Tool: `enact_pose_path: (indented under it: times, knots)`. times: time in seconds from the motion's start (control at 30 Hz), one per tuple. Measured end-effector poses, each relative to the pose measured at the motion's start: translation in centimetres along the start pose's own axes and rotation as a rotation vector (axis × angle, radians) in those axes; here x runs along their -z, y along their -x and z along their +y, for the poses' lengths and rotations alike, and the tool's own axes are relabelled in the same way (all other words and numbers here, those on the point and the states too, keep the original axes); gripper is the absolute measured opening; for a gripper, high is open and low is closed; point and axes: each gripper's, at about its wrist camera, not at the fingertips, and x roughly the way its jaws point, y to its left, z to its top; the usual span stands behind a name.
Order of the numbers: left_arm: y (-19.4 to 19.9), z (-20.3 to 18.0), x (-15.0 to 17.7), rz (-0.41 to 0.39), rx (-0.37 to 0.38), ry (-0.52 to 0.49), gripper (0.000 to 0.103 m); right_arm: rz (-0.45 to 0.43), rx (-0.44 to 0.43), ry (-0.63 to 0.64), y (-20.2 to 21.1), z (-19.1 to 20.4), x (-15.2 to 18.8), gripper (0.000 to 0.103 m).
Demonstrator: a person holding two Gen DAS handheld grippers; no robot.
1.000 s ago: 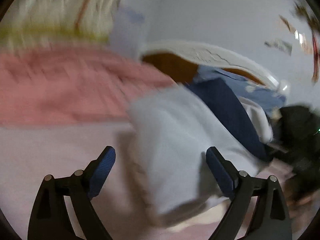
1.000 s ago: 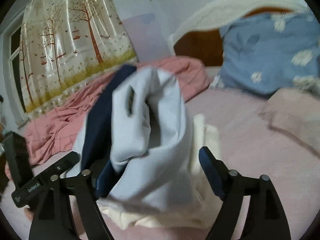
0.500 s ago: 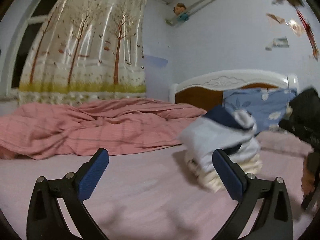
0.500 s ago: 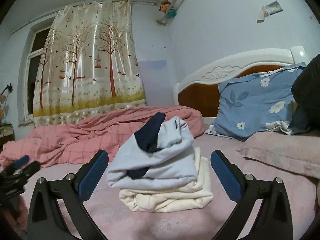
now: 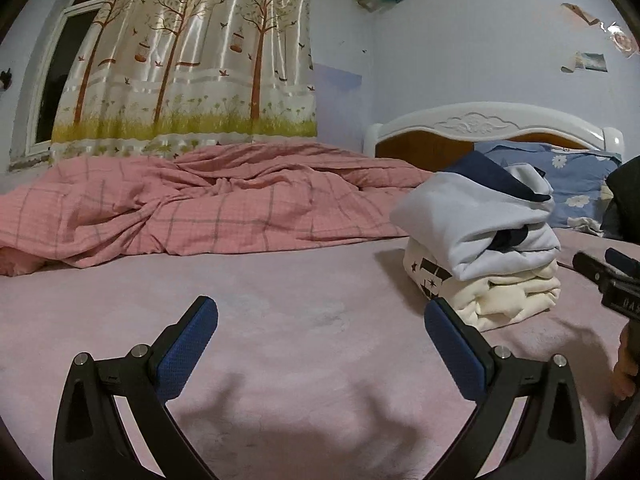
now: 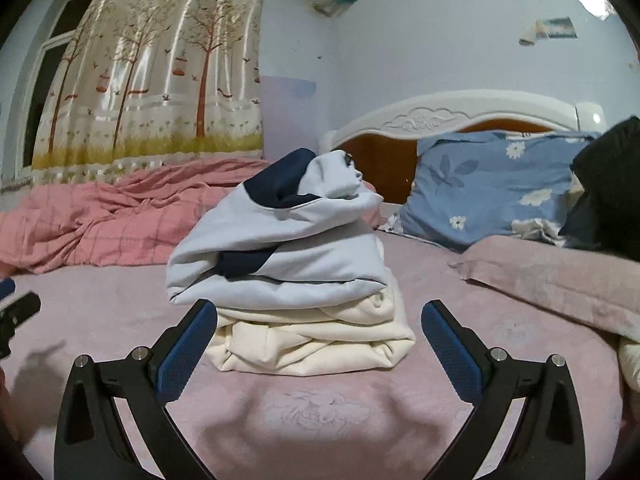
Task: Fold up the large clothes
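Left wrist: left hand-held gripper [image 5: 320, 322] released, nothing btwn jaws, over pink bed sheet [image 5: 280, 320]. Folded grey-navy hoodie [image 5: 480, 224] sat atop folded cream garment [image 5: 508, 296], to the right.

Right wrist: right hand-held gripper [image 6: 320, 322] released, empty; stack lay just beyond its fingertips, near blue floral pillow [image 6: 488, 184].

Both grippers are now pulling back from the stack. Right gripper [image 6: 319, 338] is standing wide with nothing between its fingers; a second ago the grey-navy top [image 6: 280, 248] was filling that gap, now it is sitting folded on the cream garment [image 6: 312, 344], just beyond the fingertips. Left gripper [image 5: 320, 334] is likewise empty, stack lying off past its right finger.
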Motion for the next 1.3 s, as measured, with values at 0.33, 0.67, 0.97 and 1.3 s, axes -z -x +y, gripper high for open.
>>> enact_pose_path:
  times: [0.33, 0.67, 0.97, 1.3]
  knots:
    - [0.9, 0.0, -0.1, -0.050, -0.046, 0.004, 0.103, -0.029, 0.001, 0.046, 0.4, 0.7, -0.1, 0.103]
    - [1.5, -0.6, -0.1, -0.082, -0.046, -0.029, 0.103, -0.065, 0.000, 0.093, 0.9, 1.3, -0.1, 0.103]
    - [3.7, -1.1, -0.1, -0.203, -0.082, -0.044, 0.103, -0.095, 0.007, 0.118, 1.3, 1.5, -0.1, 0.103]
    - [4.6, -1.5, -0.1, -0.251, -0.073, -0.064, 0.103, -0.145, 0.026, 0.171, 2.3, 2.3, 0.1, 0.103]
